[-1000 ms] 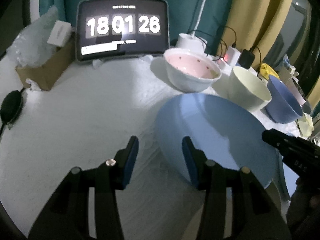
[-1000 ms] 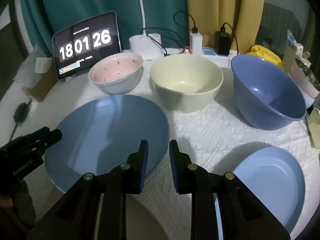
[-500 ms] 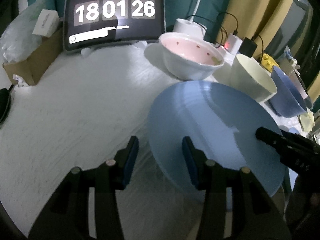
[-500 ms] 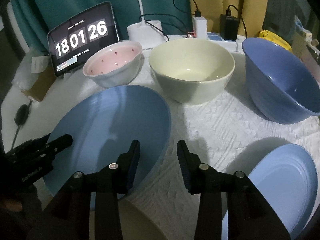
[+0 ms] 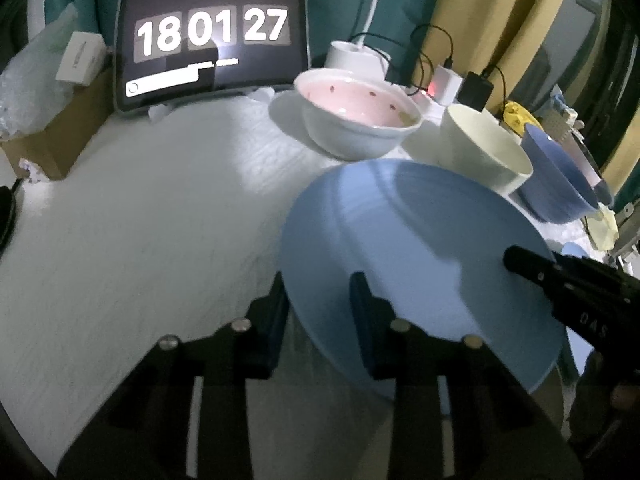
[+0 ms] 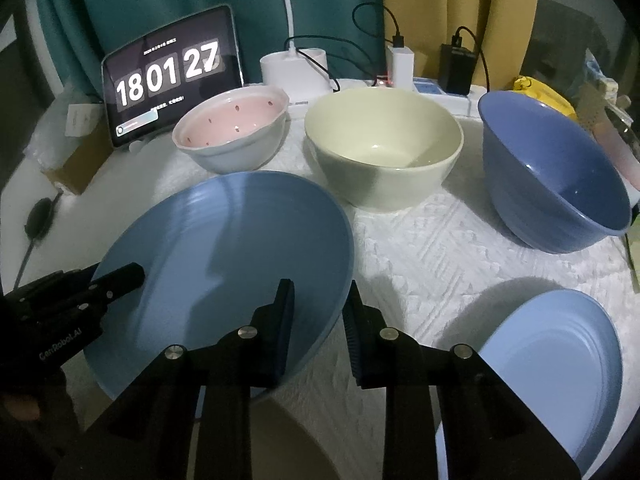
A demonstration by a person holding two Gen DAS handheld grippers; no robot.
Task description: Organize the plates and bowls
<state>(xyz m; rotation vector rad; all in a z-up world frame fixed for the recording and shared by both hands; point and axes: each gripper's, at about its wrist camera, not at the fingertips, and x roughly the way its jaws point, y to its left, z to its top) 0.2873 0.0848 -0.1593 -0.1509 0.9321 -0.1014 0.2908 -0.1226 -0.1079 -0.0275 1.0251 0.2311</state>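
Observation:
A large blue plate [image 5: 416, 248] [image 6: 240, 248] sits on the white cloth, its near side tilted up. My left gripper [image 5: 318, 308] is open and straddles its left rim. My right gripper [image 6: 318, 320] is open and straddles its right rim. Behind stand a pink-lined bowl [image 6: 234, 134] [image 5: 360, 116], a cream bowl [image 6: 384, 148] [image 5: 486, 148] and a dark blue bowl [image 6: 552, 176] [image 5: 560, 176]. A second, lighter blue plate [image 6: 552, 368] lies at the near right. A tan plate [image 6: 288, 440] shows under my right gripper.
A tablet clock [image 5: 212, 36] stands at the back left beside a cardboard box [image 5: 60, 136]. A white lamp base [image 6: 294, 70], chargers [image 6: 400, 60] and cables line the back. A black object [image 6: 38, 216] lies at the left edge.
Both grippers moved in onto the big blue plate's opposite rims; the right gripper opened wider. The plate's near side has tilted up. The clock went from 26 to 27.

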